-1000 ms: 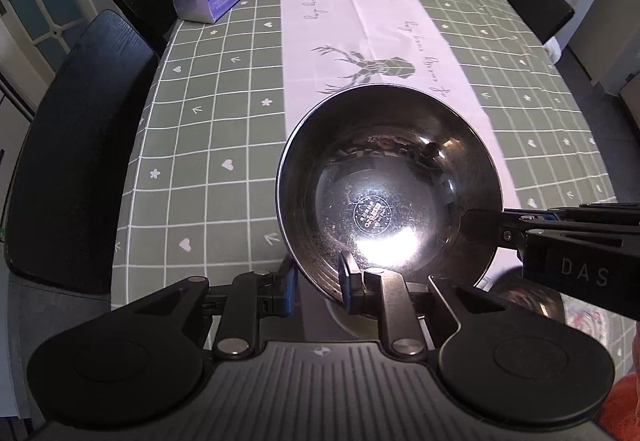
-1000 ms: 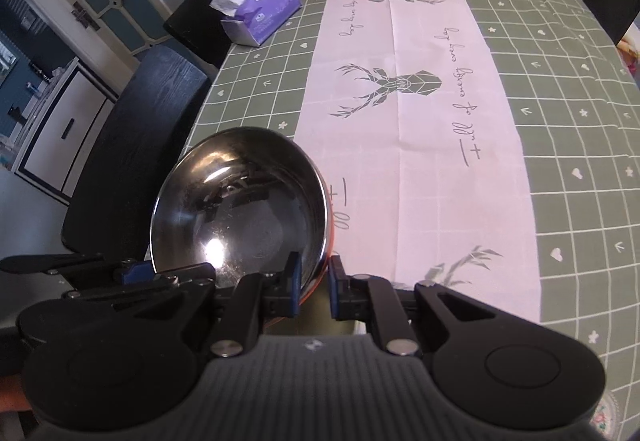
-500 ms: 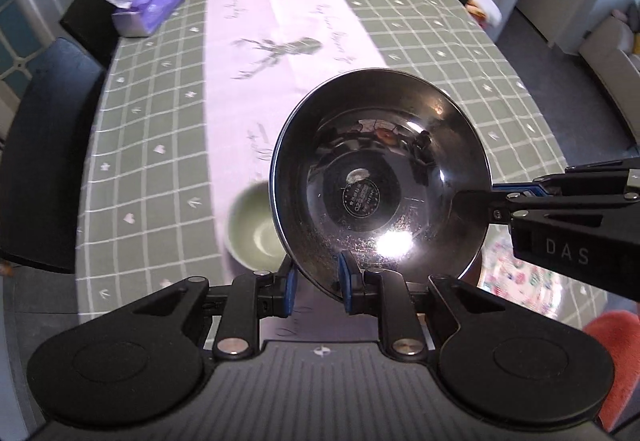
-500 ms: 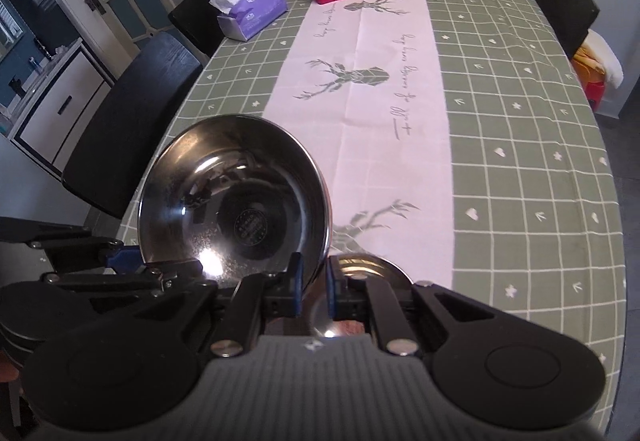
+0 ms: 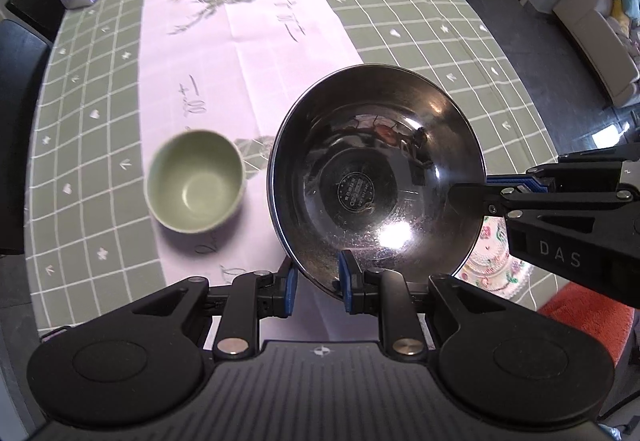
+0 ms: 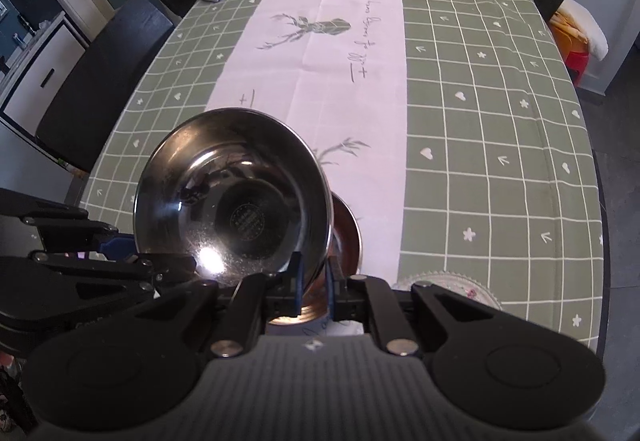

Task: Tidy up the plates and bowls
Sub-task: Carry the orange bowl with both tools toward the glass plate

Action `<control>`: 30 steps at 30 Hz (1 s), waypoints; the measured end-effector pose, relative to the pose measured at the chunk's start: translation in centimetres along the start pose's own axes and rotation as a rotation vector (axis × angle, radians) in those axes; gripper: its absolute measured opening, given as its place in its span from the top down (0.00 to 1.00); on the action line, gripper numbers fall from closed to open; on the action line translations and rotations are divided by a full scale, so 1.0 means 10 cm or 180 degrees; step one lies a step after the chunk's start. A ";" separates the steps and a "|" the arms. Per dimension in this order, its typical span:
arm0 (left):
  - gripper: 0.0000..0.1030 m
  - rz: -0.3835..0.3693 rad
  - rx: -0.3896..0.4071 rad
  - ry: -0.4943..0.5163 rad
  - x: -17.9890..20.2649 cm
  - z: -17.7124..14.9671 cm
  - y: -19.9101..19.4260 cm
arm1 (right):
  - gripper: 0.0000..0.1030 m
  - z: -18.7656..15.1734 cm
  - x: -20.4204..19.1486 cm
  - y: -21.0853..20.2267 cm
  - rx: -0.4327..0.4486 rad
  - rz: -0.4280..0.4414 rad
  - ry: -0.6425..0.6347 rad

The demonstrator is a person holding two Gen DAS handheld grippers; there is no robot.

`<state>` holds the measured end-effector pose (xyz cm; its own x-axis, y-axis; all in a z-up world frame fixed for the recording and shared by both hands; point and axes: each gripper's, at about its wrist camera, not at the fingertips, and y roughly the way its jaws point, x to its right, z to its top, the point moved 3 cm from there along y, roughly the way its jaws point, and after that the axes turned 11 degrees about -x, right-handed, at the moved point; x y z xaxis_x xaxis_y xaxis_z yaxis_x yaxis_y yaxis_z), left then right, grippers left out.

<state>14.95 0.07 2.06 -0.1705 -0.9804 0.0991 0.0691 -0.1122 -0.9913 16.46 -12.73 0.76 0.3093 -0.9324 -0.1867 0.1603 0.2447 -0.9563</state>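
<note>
Left wrist view
Left gripper [image 5: 316,283]: narrowed onto the near rim of the steel bowl [image 5: 376,177], one pad outside the wall and one inside
Right gripper [image 5: 466,195]: entering from the right, pinched on the same bowl's right rim
Steel bowl: carried clear of the table [image 5: 400,21], tilted toward the camera, nothing inside
Green bowl [image 5: 195,186]: upright on the cloth just left of the steel bowl, not touching it, blurred
Flowered plate [image 5: 496,261]: partly visible beneath the steel bowl's right edge, near the table edge

Right wrist view
Right gripper [image 6: 312,287]: closed to a slim gap on the steel bowl [image 6: 236,201] rim, wall between the pads
Left gripper [image 6: 176,265]: reaching in from the left, gripping the rim's lower left
Second steel bowl [image 6: 346,237]: on the table directly behind and below the held bowl, mostly hidden
Flowered plate [image 6: 452,283]: only its lacy edge visible, right of the second steel bowl

Progress
Done: one steel bowl lifted in a two-handed hold
Left: judged as most of the job; held bowl not yet set down, likely to nest in the second steel bowl; green bowl and plate not yet stacked
</note>
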 end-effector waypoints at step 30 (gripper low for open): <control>0.74 -0.0188 -0.0410 -0.0155 -0.05 0.13 0.45 | 0.92 0.05 0.10 0.42 -0.0299 -0.0114 -0.0052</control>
<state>16.63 -0.19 -2.37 -0.1223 -0.9798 0.1586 -0.0669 -0.1513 -0.9862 17.95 -12.54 -3.29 0.3204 -0.9355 -0.1490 0.0832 0.1845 -0.9793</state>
